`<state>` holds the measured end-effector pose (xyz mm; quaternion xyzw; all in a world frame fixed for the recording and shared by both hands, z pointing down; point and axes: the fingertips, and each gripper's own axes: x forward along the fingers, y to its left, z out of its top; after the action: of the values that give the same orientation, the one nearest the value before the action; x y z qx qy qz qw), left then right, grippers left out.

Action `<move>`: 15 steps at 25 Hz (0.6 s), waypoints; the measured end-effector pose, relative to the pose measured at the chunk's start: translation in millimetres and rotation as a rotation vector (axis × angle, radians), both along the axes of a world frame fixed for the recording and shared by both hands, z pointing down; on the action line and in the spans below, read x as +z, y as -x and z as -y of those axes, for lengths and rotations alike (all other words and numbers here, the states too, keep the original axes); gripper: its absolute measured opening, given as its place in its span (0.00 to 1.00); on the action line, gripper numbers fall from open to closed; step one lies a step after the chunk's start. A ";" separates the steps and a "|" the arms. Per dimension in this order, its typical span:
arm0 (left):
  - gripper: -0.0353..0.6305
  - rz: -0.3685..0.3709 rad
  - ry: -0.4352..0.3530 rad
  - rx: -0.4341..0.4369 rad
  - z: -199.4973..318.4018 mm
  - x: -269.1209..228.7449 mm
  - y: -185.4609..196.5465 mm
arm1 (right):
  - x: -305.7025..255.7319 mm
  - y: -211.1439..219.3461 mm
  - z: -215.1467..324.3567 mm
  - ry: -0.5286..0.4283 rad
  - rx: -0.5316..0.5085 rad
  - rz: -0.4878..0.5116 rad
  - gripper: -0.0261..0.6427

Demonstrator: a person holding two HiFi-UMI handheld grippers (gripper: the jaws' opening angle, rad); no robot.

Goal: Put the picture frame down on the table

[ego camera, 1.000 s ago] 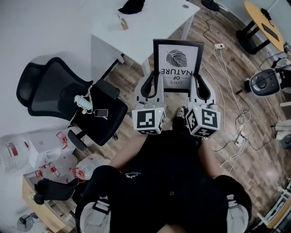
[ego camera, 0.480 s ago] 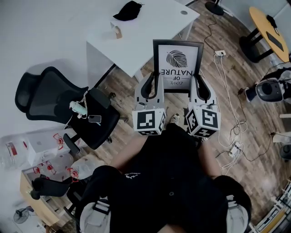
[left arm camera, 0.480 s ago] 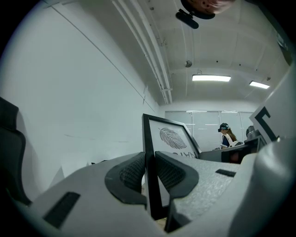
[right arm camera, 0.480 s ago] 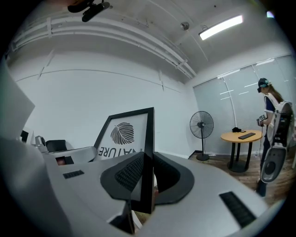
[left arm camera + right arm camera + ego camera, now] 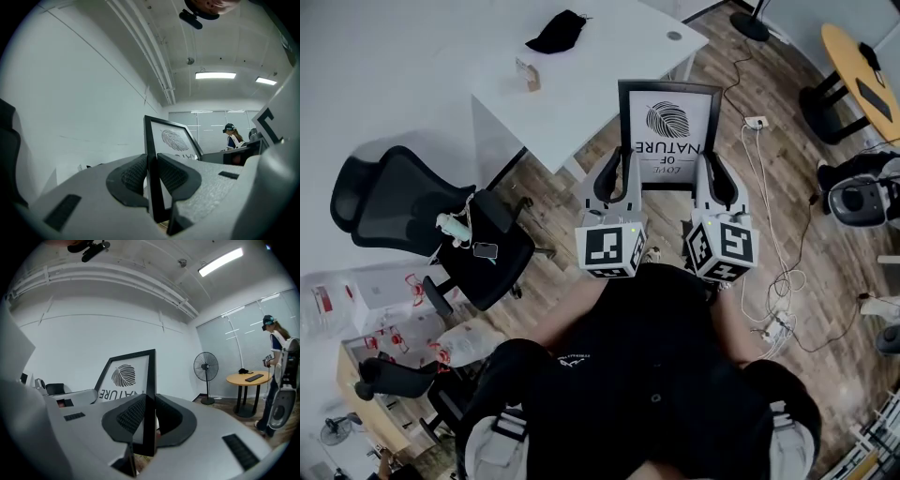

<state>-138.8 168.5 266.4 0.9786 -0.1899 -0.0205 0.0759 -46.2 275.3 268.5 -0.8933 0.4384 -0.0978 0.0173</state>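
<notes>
Compared with one second ago, the white table (image 5: 591, 84) sits lower in the upper left of the head view. The left gripper (image 5: 615, 176) and right gripper (image 5: 712, 178) stay clamped on the side edges of the picture frame (image 5: 667, 131). It is held in the air at upper centre and has a black border, a leaf print and the word NATURE.

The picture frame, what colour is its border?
Black, around a white print; the picture frame shows best in the head view.

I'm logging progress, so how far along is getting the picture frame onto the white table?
Done: the picture frame is picked up, with the left claw and right claw each shut on a side edge. In hand: it is held in the air, beside the white table. Left: move it over the tabletop and set it down.
</notes>
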 end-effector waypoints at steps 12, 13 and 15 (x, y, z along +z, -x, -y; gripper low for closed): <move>0.16 0.028 -0.017 0.032 -19.4 7.9 -48.2 | 12.5 -46.1 -21.2 -0.013 0.033 0.037 0.14; 0.16 0.028 -0.016 0.038 -20.8 8.7 -52.4 | 13.3 -49.8 -23.1 -0.012 0.041 0.038 0.14; 0.16 0.029 -0.010 0.055 -24.7 11.8 -60.7 | 15.8 -56.3 -28.6 -0.008 0.060 0.042 0.14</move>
<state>-78.1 193.2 278.2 0.9841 -0.1637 -0.0054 0.0688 10.2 304.0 284.3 -0.9037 0.4113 -0.1141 0.0329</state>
